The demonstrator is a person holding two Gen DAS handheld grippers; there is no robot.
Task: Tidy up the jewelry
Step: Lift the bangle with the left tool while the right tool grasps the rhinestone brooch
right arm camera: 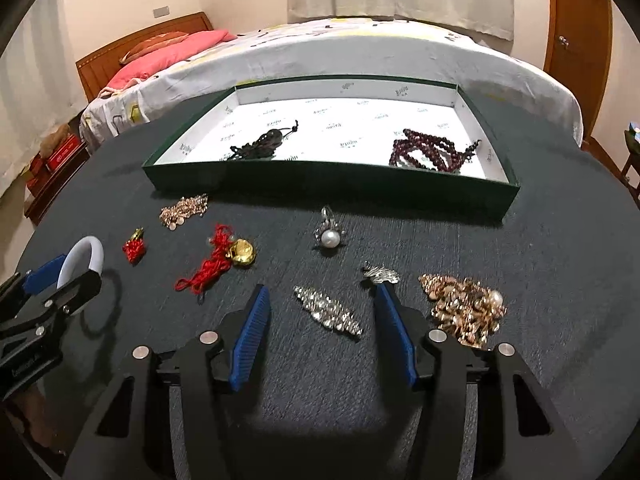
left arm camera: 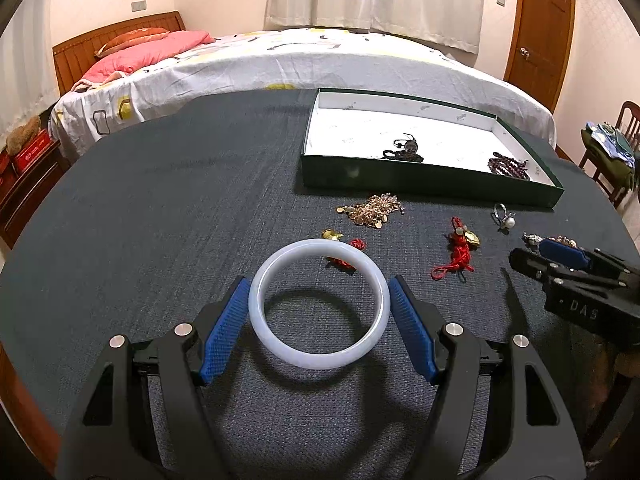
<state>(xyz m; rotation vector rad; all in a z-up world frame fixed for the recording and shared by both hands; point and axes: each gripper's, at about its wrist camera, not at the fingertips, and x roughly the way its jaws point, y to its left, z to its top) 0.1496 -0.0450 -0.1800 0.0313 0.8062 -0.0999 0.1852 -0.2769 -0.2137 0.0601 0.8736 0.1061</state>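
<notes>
Sorting roughly a quarter done, judging by the green tray (right arm camera: 400, 188) at upper centre: dark cord pendant (right arm camera: 264, 142) and garnet bead strand (right arm camera: 428, 148) already inside. Left gripper (left arm camera: 319, 312) fingers clamped on white bangle (left arm camera: 319, 304), raised off the counter (left arm camera: 160, 220). Right gripper (right arm camera: 323, 320) fingers apart around rhinestone brooch (right arm camera: 328, 312), not touching. Remaining loose at mid-frame: pearl ring (right arm camera: 330, 234), red-cord charm (right arm camera: 218, 262), small red charm (right arm camera: 134, 246), gold chain heaps (right arm camera: 464, 308).

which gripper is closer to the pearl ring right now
Right. The right gripper hangs just short of the pearl ring, straddling a silver brooch. The left gripper, holding the white bangle, sits farther off to the side.
</notes>
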